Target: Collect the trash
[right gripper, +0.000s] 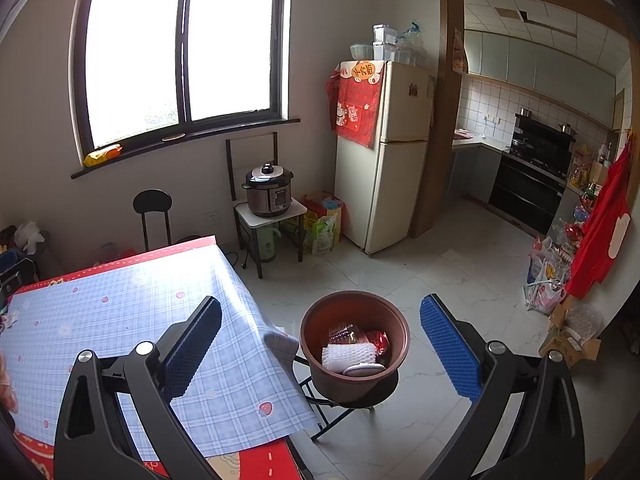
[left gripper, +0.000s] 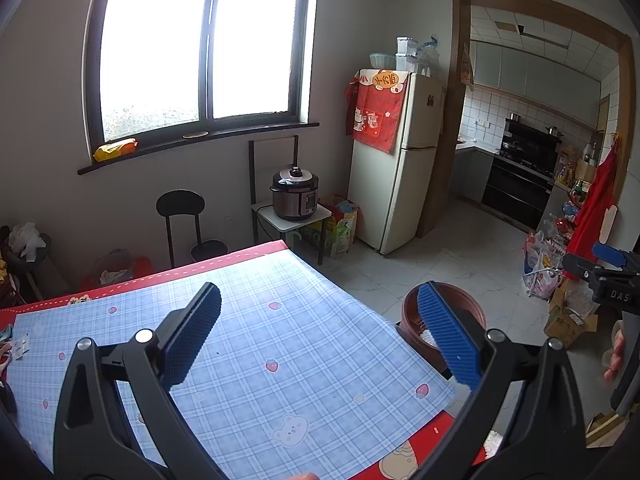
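Two pairs of tongs hang over this table, and both are spread wide with nothing between their pads. Starting at the left edge of the table [left gripper: 280, 280], covered in a blue plaid sheet dotted with strawberries over a red cloth, a few small scraps of paper or wrapper [left gripper: 18, 348] lie near the rim, too small to tell what they are; they look like the only litter left up here. The left tongs [left gripper: 316, 336] hover above the bare middle of the sheet, held level and high, which I take as waiting or scanning rather than reaching. Further right, the right tongs [right gripper: 320, 340] point past the table's corner, where the sheet curls off the edge, toward the round brown plastic bin [right gripper: 316, 320] sitting on a low black folding stand on the tiled floor. It stands just beside the table, so anything lifted can be dropped in with a short swing. Inside it already lie a white foam net sleeve [right gripper: 350, 356], a red crinkled wrapper [right gripper: 378, 340] and a pale disc, so most of the collecting seems done.
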Available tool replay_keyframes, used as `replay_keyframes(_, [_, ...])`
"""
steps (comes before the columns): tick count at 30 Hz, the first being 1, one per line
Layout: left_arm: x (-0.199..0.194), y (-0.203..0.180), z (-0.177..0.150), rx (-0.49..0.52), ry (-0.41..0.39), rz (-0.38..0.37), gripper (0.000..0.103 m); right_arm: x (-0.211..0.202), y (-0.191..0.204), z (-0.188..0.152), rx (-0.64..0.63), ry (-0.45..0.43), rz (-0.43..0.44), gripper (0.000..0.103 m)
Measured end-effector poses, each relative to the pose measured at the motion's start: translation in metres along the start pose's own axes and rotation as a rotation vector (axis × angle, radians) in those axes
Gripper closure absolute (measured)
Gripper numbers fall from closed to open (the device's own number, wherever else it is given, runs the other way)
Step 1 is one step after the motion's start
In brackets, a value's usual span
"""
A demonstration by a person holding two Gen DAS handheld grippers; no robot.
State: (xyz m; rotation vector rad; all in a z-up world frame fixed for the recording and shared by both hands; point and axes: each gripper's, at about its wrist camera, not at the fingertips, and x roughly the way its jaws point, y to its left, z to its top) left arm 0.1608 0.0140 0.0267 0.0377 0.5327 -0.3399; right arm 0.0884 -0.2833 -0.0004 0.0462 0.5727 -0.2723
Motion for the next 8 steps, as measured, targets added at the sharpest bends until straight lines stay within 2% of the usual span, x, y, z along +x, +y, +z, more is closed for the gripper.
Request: replay_keyframes(8, [0.0062,-0.0017,0.0003,-0.002,0.009,-0.002,0.006,0.0052,-0.0020,0.0002,0.002,0.011,0.006,0.005])
